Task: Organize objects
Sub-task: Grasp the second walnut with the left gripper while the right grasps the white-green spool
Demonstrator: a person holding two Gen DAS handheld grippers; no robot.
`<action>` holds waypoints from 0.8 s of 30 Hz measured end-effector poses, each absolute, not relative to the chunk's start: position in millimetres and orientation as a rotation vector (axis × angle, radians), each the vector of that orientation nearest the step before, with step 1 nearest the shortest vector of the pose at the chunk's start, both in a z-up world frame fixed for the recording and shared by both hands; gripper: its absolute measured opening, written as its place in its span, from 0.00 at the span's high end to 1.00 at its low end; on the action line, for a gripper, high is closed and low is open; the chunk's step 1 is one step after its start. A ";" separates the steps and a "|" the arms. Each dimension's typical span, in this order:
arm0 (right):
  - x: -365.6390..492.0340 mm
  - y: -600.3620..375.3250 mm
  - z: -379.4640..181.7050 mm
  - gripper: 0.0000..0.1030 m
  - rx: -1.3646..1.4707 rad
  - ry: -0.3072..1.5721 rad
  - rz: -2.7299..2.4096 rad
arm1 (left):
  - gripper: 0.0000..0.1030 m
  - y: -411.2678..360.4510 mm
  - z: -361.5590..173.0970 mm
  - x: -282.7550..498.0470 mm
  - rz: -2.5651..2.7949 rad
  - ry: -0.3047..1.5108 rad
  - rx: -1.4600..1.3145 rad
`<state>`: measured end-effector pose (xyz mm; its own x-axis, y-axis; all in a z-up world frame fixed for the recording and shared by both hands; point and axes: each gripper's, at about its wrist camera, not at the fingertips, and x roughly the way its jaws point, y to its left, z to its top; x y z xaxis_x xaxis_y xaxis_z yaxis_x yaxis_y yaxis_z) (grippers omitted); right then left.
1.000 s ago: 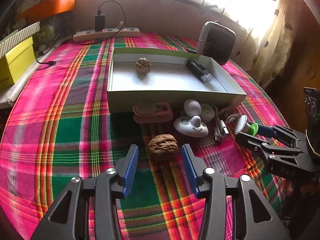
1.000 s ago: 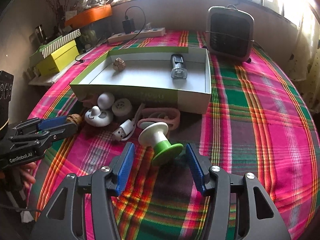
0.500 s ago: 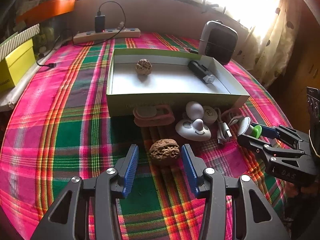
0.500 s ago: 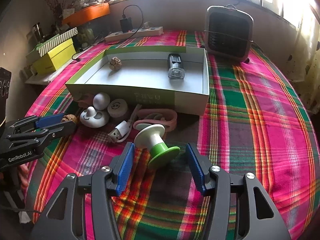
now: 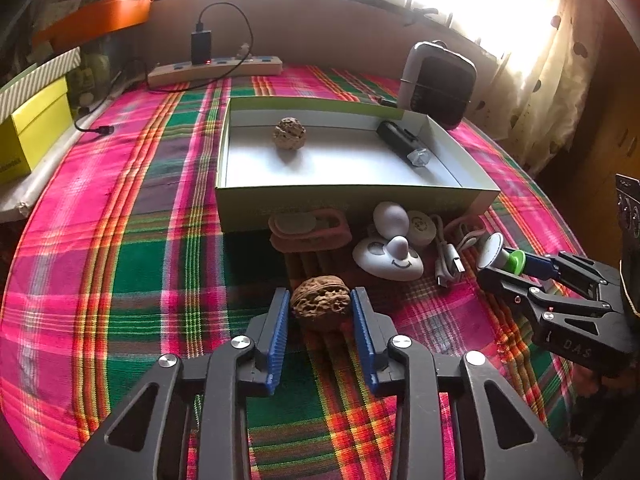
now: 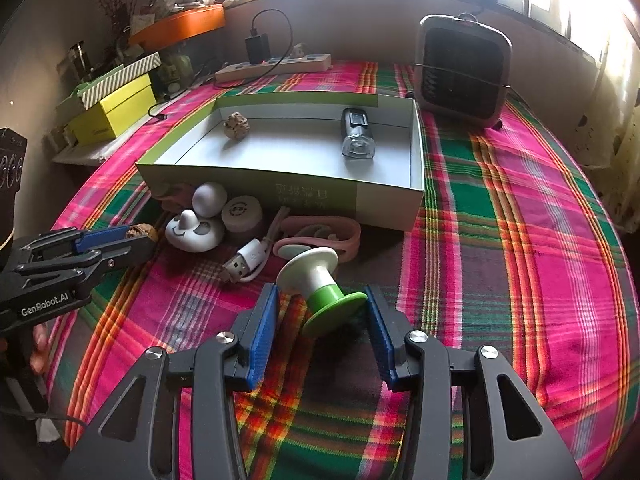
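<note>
A brown walnut (image 5: 320,307) lies on the plaid cloth between the blue pads of my left gripper (image 5: 320,314), whose jaws touch both its sides. A white and green spool (image 6: 322,286) lies tilted between the pads of my right gripper (image 6: 323,312), the green flange touching the right pad and a small gap at the left. A shallow green and white box (image 5: 340,196) behind holds a second walnut (image 5: 289,133) and a black flashlight (image 5: 402,148). The right gripper (image 5: 516,268) also shows in the left wrist view.
In front of the box lie a pink strap (image 5: 310,228), a white smiley toy (image 5: 388,258), a round white puck (image 5: 420,226) and a USB cable (image 5: 450,260). A small heater (image 6: 464,72), a power strip (image 6: 274,66) and yellow boxes (image 6: 116,110) stand at the back.
Both grippers have narrowed: the left jaws have come in against the walnut, and the right jaws have closed in around the spool. Both have moved slightly forward.
</note>
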<state>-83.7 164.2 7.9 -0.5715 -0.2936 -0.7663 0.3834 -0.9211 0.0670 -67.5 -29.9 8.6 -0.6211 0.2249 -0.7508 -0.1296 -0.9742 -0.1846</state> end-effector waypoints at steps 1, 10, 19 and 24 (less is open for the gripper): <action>-83.5 164.1 8.2 0.57 1.183 0.149 -2.484 | 0.72 -30.0 8.7 -67.6 2.659 -0.165 -1.254; -83.4 164.6 8.1 0.57 1.182 0.147 -2.482 | 0.72 -29.7 8.5 -67.0 2.663 -0.154 -1.253; -81.9 164.8 13.8 0.57 1.163 0.139 -2.493 | 0.72 -30.9 12.9 -65.1 2.678 -0.134 -1.246; -82.7 165.2 20.5 0.57 1.143 0.136 -2.502 | 0.72 -29.0 20.1 -64.4 2.686 -0.124 -1.224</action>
